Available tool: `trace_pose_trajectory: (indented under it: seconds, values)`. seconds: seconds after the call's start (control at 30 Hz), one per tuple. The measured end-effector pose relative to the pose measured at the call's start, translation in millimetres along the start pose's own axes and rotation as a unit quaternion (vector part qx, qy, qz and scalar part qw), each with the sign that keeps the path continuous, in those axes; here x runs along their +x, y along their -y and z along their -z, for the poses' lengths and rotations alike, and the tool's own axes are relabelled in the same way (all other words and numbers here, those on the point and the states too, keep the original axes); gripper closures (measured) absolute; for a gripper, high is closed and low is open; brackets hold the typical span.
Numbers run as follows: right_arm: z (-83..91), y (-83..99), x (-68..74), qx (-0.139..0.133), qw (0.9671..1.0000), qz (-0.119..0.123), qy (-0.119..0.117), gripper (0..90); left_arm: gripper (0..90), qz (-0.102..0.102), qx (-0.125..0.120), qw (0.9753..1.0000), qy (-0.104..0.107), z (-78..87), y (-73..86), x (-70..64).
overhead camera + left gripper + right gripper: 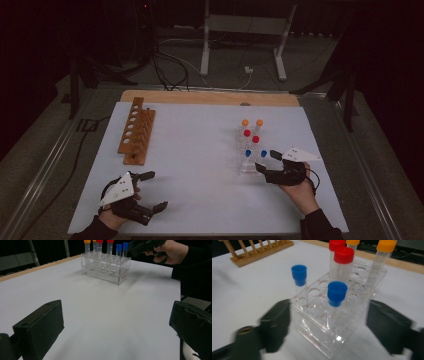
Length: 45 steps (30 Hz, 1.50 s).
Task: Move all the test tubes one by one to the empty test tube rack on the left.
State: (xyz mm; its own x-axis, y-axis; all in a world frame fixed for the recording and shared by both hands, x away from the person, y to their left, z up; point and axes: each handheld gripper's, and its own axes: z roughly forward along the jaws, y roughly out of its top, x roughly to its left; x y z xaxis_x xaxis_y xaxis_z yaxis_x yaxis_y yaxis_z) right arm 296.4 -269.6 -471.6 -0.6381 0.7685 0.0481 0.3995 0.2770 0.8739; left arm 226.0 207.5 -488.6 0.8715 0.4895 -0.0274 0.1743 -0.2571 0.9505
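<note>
The right tool (266,159) is wide open, its jaws either side of the near end of the clear rack (329,325) holding six capped tubes on the worktop (200,150); the left tool (152,191), also open, holds nothing, well apart near the front edge, with a wooden rack (136,131) beyond it

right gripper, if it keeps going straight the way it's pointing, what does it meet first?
Most likely the clear tube rack: the right gripper has its jaws open on either side of the near end, with the nearer blue-capped tube just behind. Whether they already touch is unclear.
</note>
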Motion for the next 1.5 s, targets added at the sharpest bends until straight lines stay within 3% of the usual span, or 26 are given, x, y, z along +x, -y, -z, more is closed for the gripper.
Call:
trace_pose_trajectory:
  seconds: [0.07,0.2,0.33,0.7,0.9,1.17,1.5]
  values:
    - [-0.1,0.0,-0.4,0.003,1.0000,-0.002,0.000,30.3,0.3,0.000,0.001,1.0000,0.000,-0.1,0.1,0.0]
    - [-1.1,0.2,-2.7,0.016,0.9998,-0.008,-0.002,47.6,0.3,-0.001,0.000,1.0000,0.000,-0.2,0.0,-0.2]
    - [-2.0,0.2,-5.0,0.018,0.9996,-0.019,-0.006,55.5,0.3,-0.001,0.001,1.0000,0.000,-0.4,0.1,-0.3]
    - [-6.8,-1.5,-5.0,0.025,0.9994,-0.021,-0.007,74.3,0.4,-0.001,0.002,1.0000,0.002,-0.6,0.2,-0.6]
    - [-7.2,-2.0,-6.1,0.028,0.9994,-0.020,-0.003,76.2,0.3,-0.002,0.003,1.0000,0.002,-0.8,0.3,-0.7]
    - [-6.7,-3.5,-3.9,0.030,0.9995,-0.001,0.003,77.0,0.3,-0.003,0.003,1.0000,0.002,-0.7,0.2,-0.6]
    - [8.4,-15.7,-4.0,0.005,1.0000,0.002,0.003,77.0,0.3,0.000,0.005,1.0000,0.004,-1.3,0.7,0.1]
